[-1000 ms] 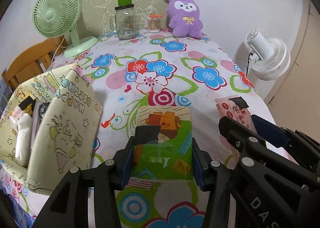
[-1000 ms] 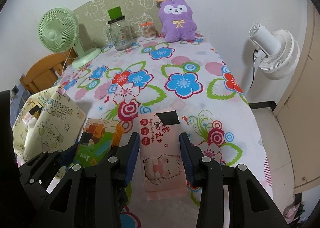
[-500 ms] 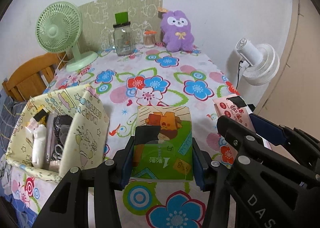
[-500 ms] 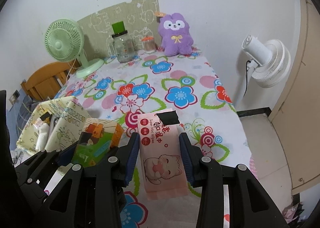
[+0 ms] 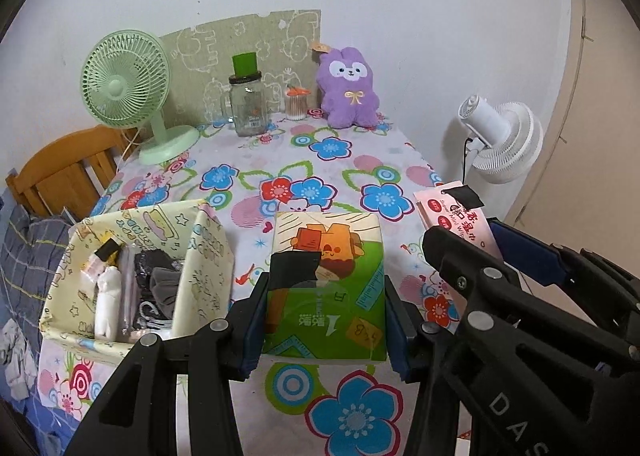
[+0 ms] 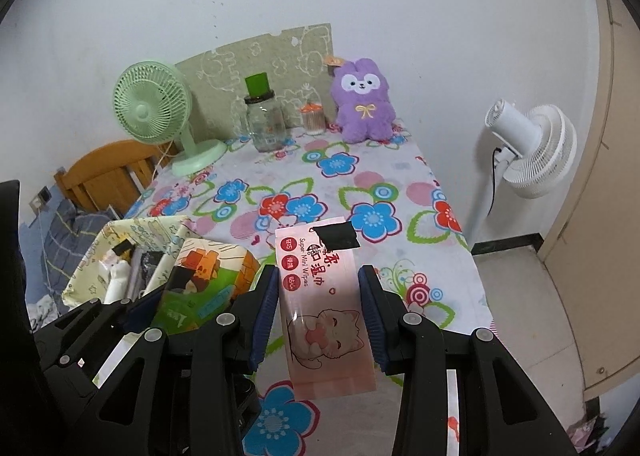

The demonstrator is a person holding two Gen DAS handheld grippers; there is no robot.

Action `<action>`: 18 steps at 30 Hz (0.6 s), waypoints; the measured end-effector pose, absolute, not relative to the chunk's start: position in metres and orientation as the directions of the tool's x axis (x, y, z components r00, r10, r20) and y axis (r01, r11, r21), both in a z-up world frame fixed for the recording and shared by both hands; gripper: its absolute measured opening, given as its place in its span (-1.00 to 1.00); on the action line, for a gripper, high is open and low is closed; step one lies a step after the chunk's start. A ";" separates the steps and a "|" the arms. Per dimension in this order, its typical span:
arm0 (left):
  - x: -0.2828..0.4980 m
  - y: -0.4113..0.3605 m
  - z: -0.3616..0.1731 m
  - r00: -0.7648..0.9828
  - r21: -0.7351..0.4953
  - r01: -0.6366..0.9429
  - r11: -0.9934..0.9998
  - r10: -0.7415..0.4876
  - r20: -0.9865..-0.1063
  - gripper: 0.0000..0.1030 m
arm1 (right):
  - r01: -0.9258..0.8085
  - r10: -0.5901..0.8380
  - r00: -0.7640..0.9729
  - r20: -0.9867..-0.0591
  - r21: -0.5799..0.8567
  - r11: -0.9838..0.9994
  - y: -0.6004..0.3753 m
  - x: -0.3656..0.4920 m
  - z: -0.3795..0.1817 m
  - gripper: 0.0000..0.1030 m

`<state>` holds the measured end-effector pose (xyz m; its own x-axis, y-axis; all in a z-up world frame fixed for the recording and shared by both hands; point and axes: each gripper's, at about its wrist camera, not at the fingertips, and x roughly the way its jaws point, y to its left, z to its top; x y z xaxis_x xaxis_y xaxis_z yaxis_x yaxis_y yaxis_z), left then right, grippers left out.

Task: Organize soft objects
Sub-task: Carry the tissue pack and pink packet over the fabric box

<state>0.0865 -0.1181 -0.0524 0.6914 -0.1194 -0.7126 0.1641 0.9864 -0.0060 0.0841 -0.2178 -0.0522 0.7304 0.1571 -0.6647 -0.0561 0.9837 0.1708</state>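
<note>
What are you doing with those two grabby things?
A person is tidying soft things with a gripper in each hand. The left gripper is clamped on a green tissue pack, and the right gripper is clamped on a pink wet wipes pack. Both packs are held up above the flowery table. A yellow fabric box sits at the left, with a few small things already inside. Neither pack is in it yet.

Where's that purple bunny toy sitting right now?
The purple bunny toy sits at the far end of the flowered table, against the wall, just right of the small cotton-swab jar in both views.
</note>
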 end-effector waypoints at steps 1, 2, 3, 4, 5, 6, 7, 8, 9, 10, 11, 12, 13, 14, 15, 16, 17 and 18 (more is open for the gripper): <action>0.085 -0.116 -0.051 0.695 -0.007 0.165 0.986 -0.121 -0.709 0.00 | -0.056 0.156 0.732 -0.663 0.169 0.984 -0.216 0.083 -0.050 -0.14; 0.084 -0.115 -0.049 0.698 -0.006 0.165 0.986 -0.121 -0.706 0.00 | -0.056 0.154 0.733 -0.662 0.167 0.984 -0.215 0.082 -0.049 -0.14; 0.083 -0.113 -0.047 0.701 -0.006 0.164 0.986 -0.121 -0.703 0.00 | -0.056 0.152 0.735 -0.660 0.165 0.985 -0.213 0.081 -0.047 -0.14; 0.082 -0.112 -0.046 0.704 -0.006 0.165 0.986 -0.122 -0.700 0.00 | -0.056 0.151 0.738 -0.658 0.163 0.985 -0.211 0.079 -0.045 -0.14; 0.081 -0.110 -0.044 0.707 -0.006 0.165 0.986 -0.122 -0.696 0.00 | -0.057 0.151 0.740 -0.656 0.162 0.985 -0.210 0.078 -0.044 -0.14; 0.079 -0.108 -0.043 0.710 -0.006 0.164 0.986 -0.123 -0.693 0.00 | -0.058 0.150 0.742 -0.654 0.160 0.985 -0.208 0.077 -0.042 -0.14; 0.079 -0.105 -0.042 0.713 -0.006 0.163 0.987 -0.122 -0.691 0.00 | -0.059 0.149 0.743 -0.653 0.159 0.986 -0.206 0.078 -0.040 -0.14; 0.078 -0.103 -0.040 0.715 -0.006 0.162 0.987 -0.122 -0.688 0.00 | -0.060 0.150 0.744 -0.651 0.158 0.986 -0.204 0.077 -0.039 -0.14; 0.078 -0.100 -0.039 0.717 -0.007 0.160 0.987 -0.122 -0.686 0.00 | -0.061 0.150 0.745 -0.650 0.158 0.986 -0.201 0.077 -0.038 -0.14; 0.077 -0.097 -0.038 0.720 -0.008 0.159 0.987 -0.121 -0.684 0.00 | -0.062 0.150 0.746 -0.648 0.157 0.986 -0.199 0.076 -0.036 -0.14; 0.077 -0.094 -0.037 0.721 -0.008 0.157 0.988 -0.120 -0.682 0.00 | -0.066 0.151 0.748 -0.647 0.155 0.986 -0.195 0.076 -0.035 -0.14; 0.077 -0.091 -0.036 0.723 -0.009 0.154 0.988 -0.119 -0.681 0.00 | -0.067 0.152 0.748 -0.646 0.153 0.986 -0.193 0.076 -0.034 -0.14; 0.078 -0.088 -0.035 0.724 -0.010 0.151 0.988 -0.118 -0.680 0.00 | -0.070 0.152 0.749 -0.645 0.151 0.986 -0.189 0.076 -0.032 -0.14; 0.078 -0.085 -0.034 0.725 -0.010 0.149 0.989 -0.116 -0.679 0.00 | -0.073 0.153 0.750 -0.643 0.149 0.986 -0.186 0.076 -0.031 -0.14; 0.078 -0.082 -0.033 0.727 -0.011 0.146 0.989 -0.115 -0.677 0.00 | -0.076 0.154 0.751 -0.642 0.147 0.986 -0.184 0.076 -0.030 -0.14; 0.078 -0.079 -0.033 0.728 -0.010 0.143 0.990 -0.112 -0.676 0.00 | -0.078 0.154 0.752 -0.641 0.145 0.986 -0.181 0.076 -0.029 -0.14; 0.078 -0.077 -0.032 0.730 -0.010 0.140 0.990 -0.110 -0.675 0.00 | -0.082 0.156 0.753 -0.640 0.144 0.986 -0.178 0.076 -0.028 -0.14; 0.078 -0.074 -0.031 0.730 -0.011 0.137 0.990 -0.109 -0.674 0.00 | -0.087 0.159 0.753 -0.638 0.143 0.986 -0.175 0.077 -0.027 -0.14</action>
<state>0.0783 -0.0737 -0.0312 0.7305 -0.1088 -0.6742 0.1372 0.9905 -0.0113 0.0767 -0.1747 -0.0274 0.7530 0.1593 -0.6384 -0.0870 0.9858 0.1434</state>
